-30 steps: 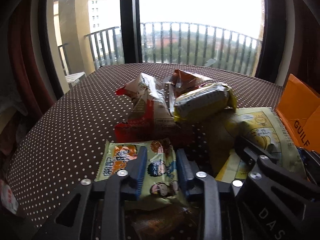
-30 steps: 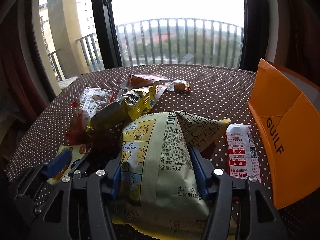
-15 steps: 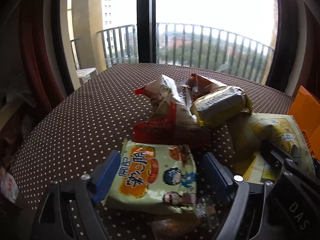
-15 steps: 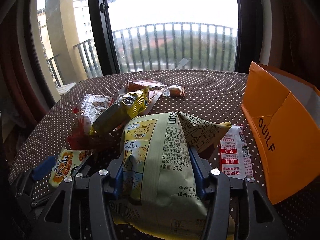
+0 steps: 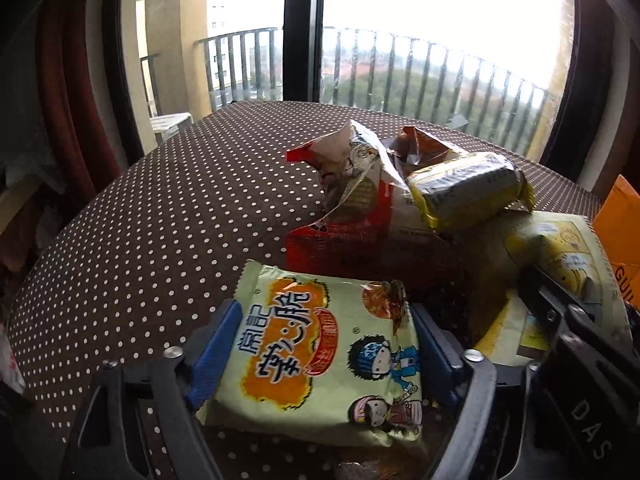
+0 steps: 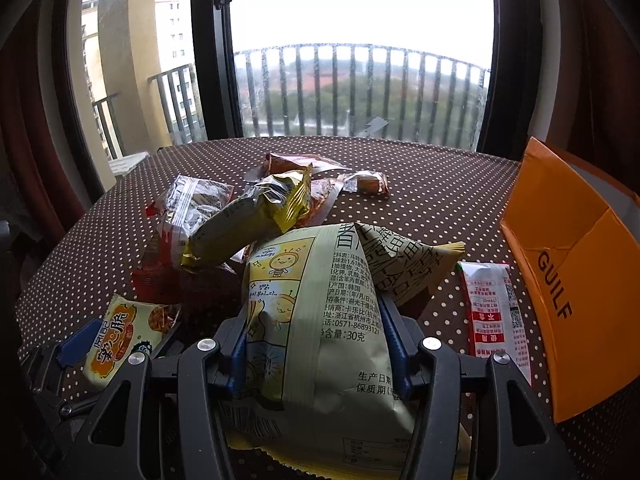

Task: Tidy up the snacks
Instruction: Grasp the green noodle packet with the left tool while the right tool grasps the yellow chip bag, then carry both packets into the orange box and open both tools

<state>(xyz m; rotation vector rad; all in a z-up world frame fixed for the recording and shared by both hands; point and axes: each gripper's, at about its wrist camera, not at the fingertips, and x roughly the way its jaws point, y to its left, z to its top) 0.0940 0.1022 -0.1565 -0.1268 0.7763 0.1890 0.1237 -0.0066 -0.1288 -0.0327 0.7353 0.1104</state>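
Observation:
My left gripper [image 5: 320,344] is open, its blue pads on either side of a pale green cartoon noodle-snack packet [image 5: 320,356] that lies on the dotted tablecloth; whether the pads touch it I cannot tell. That packet also shows in the right wrist view [image 6: 120,336]. My right gripper [image 6: 316,344] is shut on a pale green and yellow chip bag [image 6: 320,312]. This bag shows at the right of the left wrist view [image 5: 560,256]. An orange GUILF box [image 6: 576,280] stands open at the right.
A pile of snacks lies mid-table: a red-and-clear bag [image 5: 360,200], a yellow packet [image 5: 464,188], small brown packets [image 6: 368,182]. A red-and-white sachet [image 6: 492,308] lies beside the box. The round table [image 5: 160,220] ends at a balcony window.
My left gripper has opened wide from its pinch on the noodle-snack packet, which now lies flat between the pads. My right gripper keeps its grip on the chip bag.

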